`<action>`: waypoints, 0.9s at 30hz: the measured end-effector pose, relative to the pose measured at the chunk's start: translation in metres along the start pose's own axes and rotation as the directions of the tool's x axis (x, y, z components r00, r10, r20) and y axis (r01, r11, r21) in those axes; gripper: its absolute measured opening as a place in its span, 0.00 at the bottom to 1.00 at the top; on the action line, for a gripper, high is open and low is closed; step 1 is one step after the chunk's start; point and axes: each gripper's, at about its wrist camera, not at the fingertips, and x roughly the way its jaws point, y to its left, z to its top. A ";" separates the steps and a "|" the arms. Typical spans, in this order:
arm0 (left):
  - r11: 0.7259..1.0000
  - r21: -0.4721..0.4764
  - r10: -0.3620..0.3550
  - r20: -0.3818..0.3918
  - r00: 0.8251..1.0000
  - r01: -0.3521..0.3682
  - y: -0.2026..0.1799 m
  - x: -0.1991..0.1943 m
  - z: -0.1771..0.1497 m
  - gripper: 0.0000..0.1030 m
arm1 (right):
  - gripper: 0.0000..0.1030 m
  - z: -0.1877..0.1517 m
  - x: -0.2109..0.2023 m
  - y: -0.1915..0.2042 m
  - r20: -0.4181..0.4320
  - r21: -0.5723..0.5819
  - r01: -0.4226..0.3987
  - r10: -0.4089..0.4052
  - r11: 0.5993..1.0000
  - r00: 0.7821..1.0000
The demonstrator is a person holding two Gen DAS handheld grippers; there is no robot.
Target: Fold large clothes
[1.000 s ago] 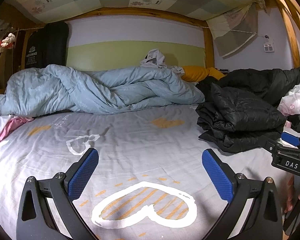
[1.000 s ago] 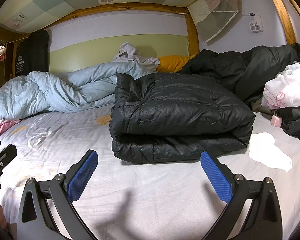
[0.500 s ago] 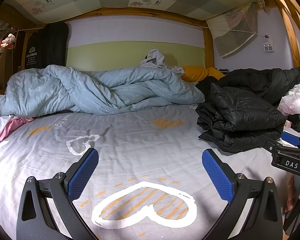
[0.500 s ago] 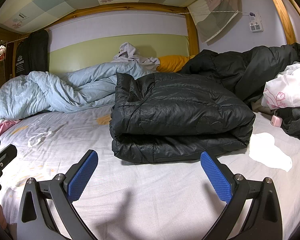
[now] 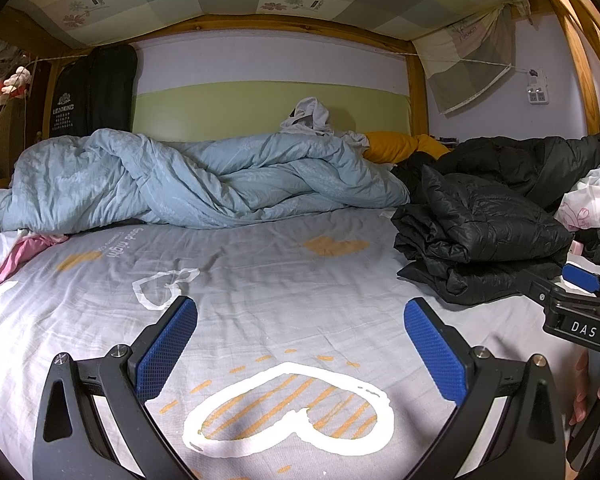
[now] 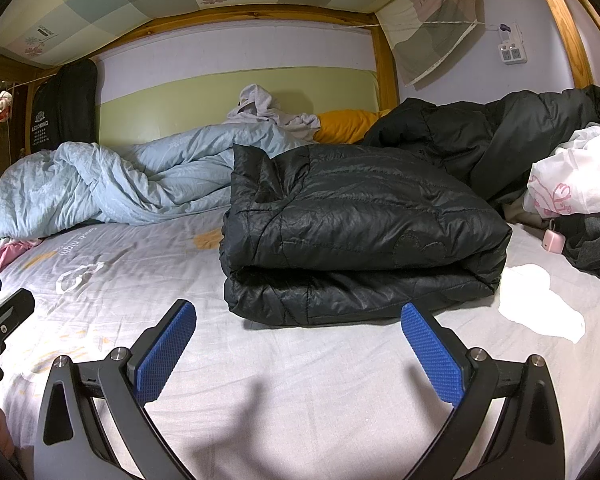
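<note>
A black puffer jacket [image 6: 355, 236] lies folded in a thick stack on the grey bed sheet [image 6: 300, 392], just beyond my right gripper [image 6: 298, 348], which is open and empty above the sheet. The jacket also shows in the left wrist view [image 5: 479, 236], at the right. My left gripper [image 5: 300, 354] is open and empty over a white heart print [image 5: 288, 412]. The right gripper's body shows at the right edge of the left wrist view [image 5: 579, 320].
A crumpled light-blue duvet [image 5: 188, 184] lies across the back of the bed. Another dark jacket [image 6: 499, 140], a white and pink plastic bag [image 6: 575, 184] and a small pink object [image 6: 553, 240] sit at the right. A pink cloth [image 5: 16, 256] lies at the left.
</note>
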 end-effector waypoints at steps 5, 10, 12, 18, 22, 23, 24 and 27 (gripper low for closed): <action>1.000 -0.001 0.001 -0.001 1.000 -0.001 -0.001 0.000 0.000 1.00 | 1.00 0.000 -0.001 0.001 0.000 0.001 0.001 -0.001 1.000 1.000; 1.000 -0.001 0.002 -0.001 1.000 -0.002 -0.002 0.001 -0.001 1.00 | 1.00 0.000 -0.001 0.001 -0.002 0.001 0.001 -0.001 1.000 1.000; 1.000 -0.001 0.002 -0.002 1.000 -0.002 -0.002 0.001 -0.001 1.00 | 1.00 0.000 -0.002 0.001 -0.001 0.001 0.002 -0.002 1.000 1.000; 1.000 -0.001 0.003 -0.002 1.000 -0.003 -0.003 0.001 -0.001 1.00 | 1.00 0.000 -0.001 0.001 -0.001 0.001 0.002 -0.002 1.000 1.000; 1.000 -0.001 0.003 -0.002 1.000 -0.003 -0.003 0.001 -0.001 1.00 | 1.00 0.000 -0.001 0.001 -0.001 0.001 0.001 -0.001 1.000 1.000; 1.000 -0.001 0.003 -0.002 1.000 -0.003 -0.003 0.001 -0.001 1.00 | 1.00 0.000 -0.001 0.001 -0.001 0.001 0.001 -0.001 1.000 1.000; 1.000 -0.001 0.003 -0.003 1.000 -0.003 -0.003 0.001 -0.001 1.00 | 1.00 0.000 -0.001 0.001 -0.001 0.001 0.001 -0.001 1.000 1.000; 1.000 -0.001 0.003 -0.003 1.000 -0.003 -0.003 0.001 -0.001 1.00 | 1.00 0.000 -0.001 0.001 -0.001 0.001 0.001 -0.001 1.000 1.000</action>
